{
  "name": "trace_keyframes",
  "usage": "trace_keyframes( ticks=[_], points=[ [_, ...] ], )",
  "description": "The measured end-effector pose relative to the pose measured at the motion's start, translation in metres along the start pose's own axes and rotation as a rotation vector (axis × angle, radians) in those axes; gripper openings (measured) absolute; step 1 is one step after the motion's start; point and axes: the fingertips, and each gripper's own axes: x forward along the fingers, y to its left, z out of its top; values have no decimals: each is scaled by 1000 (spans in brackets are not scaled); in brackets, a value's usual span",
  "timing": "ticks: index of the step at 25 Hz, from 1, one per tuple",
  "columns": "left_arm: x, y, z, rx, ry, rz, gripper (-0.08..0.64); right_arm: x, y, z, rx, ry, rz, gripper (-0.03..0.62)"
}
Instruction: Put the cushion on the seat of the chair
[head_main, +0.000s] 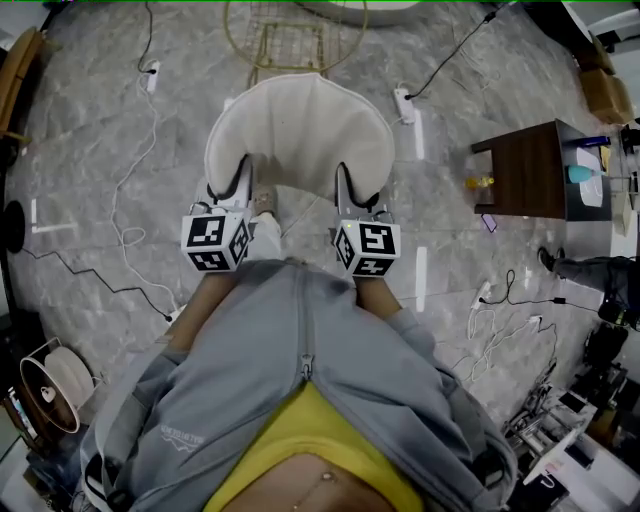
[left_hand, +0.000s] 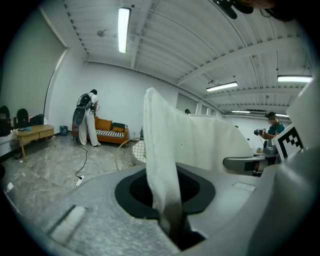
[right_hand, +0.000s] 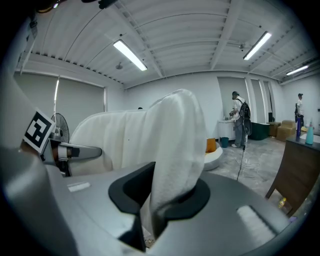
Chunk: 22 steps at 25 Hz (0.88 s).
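A cream, fan-shaped cushion (head_main: 300, 130) hangs in the air over the marble floor, held by its near edge. My left gripper (head_main: 241, 178) is shut on its left side and my right gripper (head_main: 346, 180) is shut on its right side. In the left gripper view the cushion fabric (left_hand: 162, 165) runs down into the closed jaws. The right gripper view shows a thick fold of the cushion (right_hand: 175, 150) pinched the same way. A gold wire chair (head_main: 295, 38) stands just beyond the cushion, partly hidden by it, and it shows again as a chair frame (left_hand: 128, 153).
A dark wooden side table (head_main: 532, 170) with small items stands at the right. Power strips and cables (head_main: 140, 130) lie across the floor. A round fan (head_main: 52, 385) sits at the lower left. A person (left_hand: 88, 118) stands near an orange sofa (left_hand: 111, 132).
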Motion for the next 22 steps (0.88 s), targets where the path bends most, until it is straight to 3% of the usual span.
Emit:
trace_keyframes(
  ticks=[12,22],
  points=[
    [154,106,64,-4,36,-64,64,175,-16,58,-3,26,-66,64],
    [225,143,95,-2,27,-102,64,246,-31,87,-10,17,-93,64]
  ],
)
